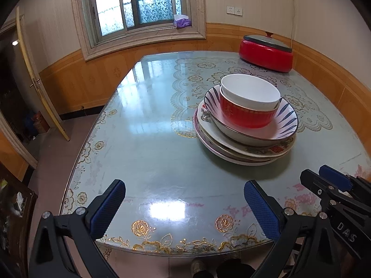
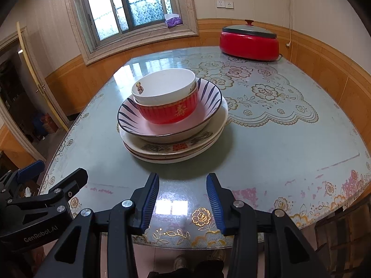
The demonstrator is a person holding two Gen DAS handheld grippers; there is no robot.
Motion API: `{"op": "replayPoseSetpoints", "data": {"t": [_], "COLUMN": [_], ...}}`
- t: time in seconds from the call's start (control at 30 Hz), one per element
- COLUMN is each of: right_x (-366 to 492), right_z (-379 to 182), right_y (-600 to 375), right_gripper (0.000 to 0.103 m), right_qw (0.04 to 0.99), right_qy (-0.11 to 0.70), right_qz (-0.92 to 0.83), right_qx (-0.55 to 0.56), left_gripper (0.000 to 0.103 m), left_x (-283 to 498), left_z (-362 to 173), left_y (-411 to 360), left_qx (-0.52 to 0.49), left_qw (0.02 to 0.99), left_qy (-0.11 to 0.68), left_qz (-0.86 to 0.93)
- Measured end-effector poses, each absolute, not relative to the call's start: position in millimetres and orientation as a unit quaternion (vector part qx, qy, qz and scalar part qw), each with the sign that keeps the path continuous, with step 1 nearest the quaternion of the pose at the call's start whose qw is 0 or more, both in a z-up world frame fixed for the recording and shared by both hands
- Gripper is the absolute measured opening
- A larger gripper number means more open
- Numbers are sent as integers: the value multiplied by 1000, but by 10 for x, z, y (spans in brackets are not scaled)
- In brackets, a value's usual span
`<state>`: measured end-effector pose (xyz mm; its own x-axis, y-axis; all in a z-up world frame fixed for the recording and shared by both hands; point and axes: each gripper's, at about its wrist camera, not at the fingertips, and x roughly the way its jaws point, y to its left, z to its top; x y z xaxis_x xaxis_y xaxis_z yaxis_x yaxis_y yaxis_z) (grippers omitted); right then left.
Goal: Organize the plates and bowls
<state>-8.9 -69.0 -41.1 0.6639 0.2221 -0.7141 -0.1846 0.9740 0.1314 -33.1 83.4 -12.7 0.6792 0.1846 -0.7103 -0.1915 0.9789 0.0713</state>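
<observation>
We hold two grippers over the near edge of a table. The left gripper (image 1: pixel 184 192) has its blue-padded fingers (image 1: pixel 109 208) spread wide, with nothing between them but the bare glossy surface. The right gripper (image 2: pixel 182 185) has its fingers (image 2: pixel 214 203) set partly open, a narrower gap than the left, and it too grips nothing. Both grippers tilt downward and sit side by side, each showing at the edge of the other's view.

Just beyond the fingers, near the middle of the table (image 2: pixel 278 153), stands one stack of dishes. At the bottom lie several wide floral plates (image 2: pixel 176 149), resting one on another. On them sits a shallow striped bowl (image 2: pixel 208 92) with dark blue lines fanning out from its centre. Inside that stands a red bowl (image 2: pixel 169 113) with a gold character on its side, and nested in the red bowl is a white bowl (image 2: pixel 162 85), tilted slightly. The stack is apart from both grippers.

The table has a pale blue-green top with a lace-like flower pattern and gold roses along its rim. At the far corner, well apart from the stack, sits a red electric pot (image 2: pixel 249 42) with a grey lid. Behind it a window (image 2: pixel 125 9) lets in daylight, and a purple tissue box (image 2: pixel 172 19) rests on the sill. An open door (image 1: pixel 34 78) shows at the left.
</observation>
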Motion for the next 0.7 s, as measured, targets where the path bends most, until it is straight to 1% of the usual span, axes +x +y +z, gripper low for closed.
{"op": "replayPoseSetpoints", "data": {"t": [0.7], "right_x": [-48], "right_z": [-421], "right_y": [-689], "right_gripper": [43], "right_qw": [909], "right_qy": [401], "right_qz": [110], "right_qx": [26], "left_gripper": [103], "left_x": [-280], "left_z": [-132], "left_y": [825], "left_qx": [3], "left_qw": [916], "left_qy": [386], "left_qz": [112]}}
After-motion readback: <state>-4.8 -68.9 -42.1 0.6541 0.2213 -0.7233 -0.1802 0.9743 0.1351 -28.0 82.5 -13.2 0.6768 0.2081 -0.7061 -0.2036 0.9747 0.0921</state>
